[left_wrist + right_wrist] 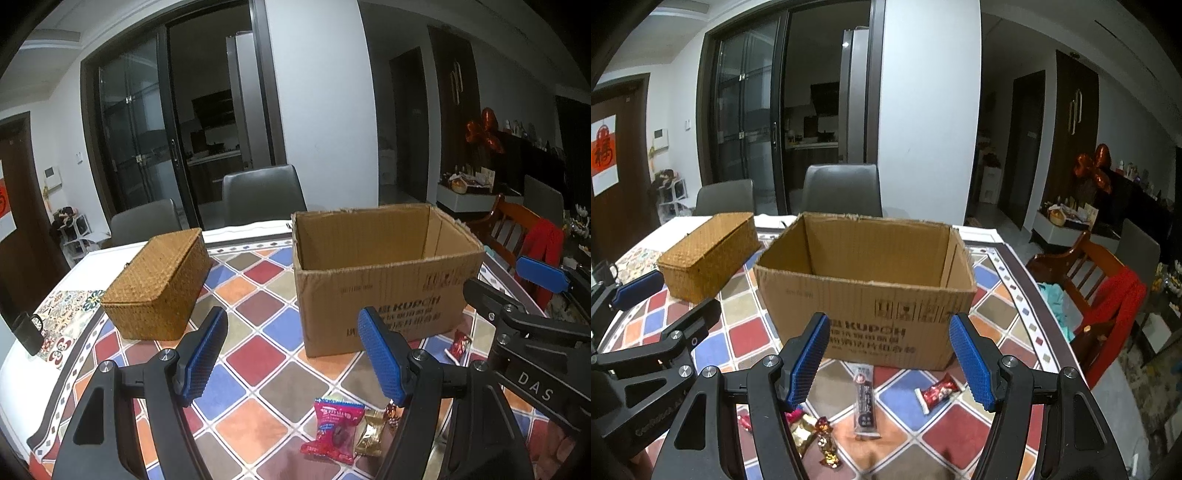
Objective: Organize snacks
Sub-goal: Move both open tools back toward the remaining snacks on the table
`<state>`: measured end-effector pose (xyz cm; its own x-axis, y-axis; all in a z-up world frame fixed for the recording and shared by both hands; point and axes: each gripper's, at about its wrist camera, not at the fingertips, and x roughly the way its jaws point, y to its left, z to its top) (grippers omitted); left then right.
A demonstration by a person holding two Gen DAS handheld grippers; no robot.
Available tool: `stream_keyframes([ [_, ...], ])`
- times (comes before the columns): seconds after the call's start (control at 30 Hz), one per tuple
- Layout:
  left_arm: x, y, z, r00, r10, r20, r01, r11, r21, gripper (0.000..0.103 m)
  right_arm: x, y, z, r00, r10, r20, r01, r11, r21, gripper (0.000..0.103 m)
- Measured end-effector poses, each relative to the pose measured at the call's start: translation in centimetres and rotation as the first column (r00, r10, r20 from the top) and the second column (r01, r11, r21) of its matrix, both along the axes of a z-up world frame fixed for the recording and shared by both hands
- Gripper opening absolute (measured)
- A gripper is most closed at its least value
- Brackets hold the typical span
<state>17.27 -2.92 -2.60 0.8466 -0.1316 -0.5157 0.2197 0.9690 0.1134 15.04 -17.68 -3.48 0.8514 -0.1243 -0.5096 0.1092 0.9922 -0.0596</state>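
Both tools spread and empty: left tool (291, 354) above a red packet (334, 432) and gold sweet (371, 432) at lower centre, right tool (890, 356) above a dark stick packet (865, 402) and red wrapped candy (938, 393). Likely risk: slick wrappers skidding from a shallow pinch, or the neighbouring tools colliding. Cardboard box (864, 295) stands open mid-frame with bare desk (258, 314) before it; wicker basket (159, 284) left, closed.

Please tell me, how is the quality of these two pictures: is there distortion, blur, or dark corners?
Left wrist view: strong fisheye bending, black corners, the cardboard box sharp, the red snack packet slightly soft. Right wrist view: the same curved door frames and dark corners, dim indoor light, the long dark snack bar readable, the gold candies a little blurred.
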Motion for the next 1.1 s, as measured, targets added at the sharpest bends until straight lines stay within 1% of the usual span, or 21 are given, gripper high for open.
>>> stream_keyframes([
  [0.43,0.3,0.2,-3.5,0.997,-0.027,-0.074,0.028,1.000,0.009,0.073,0.9,0.0,-3.2,0.997,0.009,-0.075,-0.009,1.000,0.008,0.068],
  [1.1,0.5,-0.1,-7.1,0.984,-0.077,-0.160,0.079,0.997,0.009,0.073,1.9,0.2,-7.0,0.985,0.028,-0.170,-0.025,1.000,0.018,0.068],
])
